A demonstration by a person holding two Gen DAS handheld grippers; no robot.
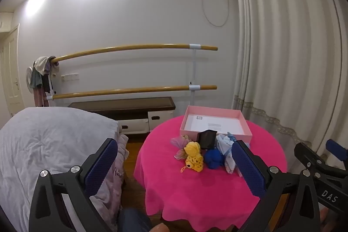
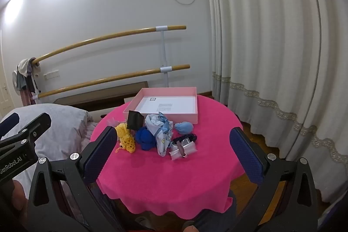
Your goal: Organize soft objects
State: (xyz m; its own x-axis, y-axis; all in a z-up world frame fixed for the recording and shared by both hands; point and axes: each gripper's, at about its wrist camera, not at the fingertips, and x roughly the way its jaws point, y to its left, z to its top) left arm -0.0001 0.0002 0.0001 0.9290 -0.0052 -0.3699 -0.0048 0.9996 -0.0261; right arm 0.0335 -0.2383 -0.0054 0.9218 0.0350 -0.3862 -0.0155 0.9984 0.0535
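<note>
Two blue-padded fingers of the left gripper stand wide apart with nothing between them, held short of the round desk under its pink cloth. Taking the pink box as landmark: it sits at the far side of the desk, open, white inside. Just in front of its near wall lie the soft things in a loose cluster: a yellow crocheted toy, a dark blue cloth ball beside it, a pale blue patterned cloth at the box's near right corner, a pinkish tulle piece off its near left corner, and a small black case upright against the wall. Nearer than the cluster the cloth is bare down to the scalloped edge. A bed stands left of the desk, a strip of floor between them.

From the right wrist, the right gripper likewise has its fingers spread wide, holding nothing. Here the pink box reaches close to the desk's far edge. Before its near wall: the yellow toy, black case, blue ball, patterned cloth, a light blue bundle, then a dark scrunchie touching a clear pouch. Bare cloth lies right of the cluster and toward the near rim. A curtain hangs right of the box.
</note>
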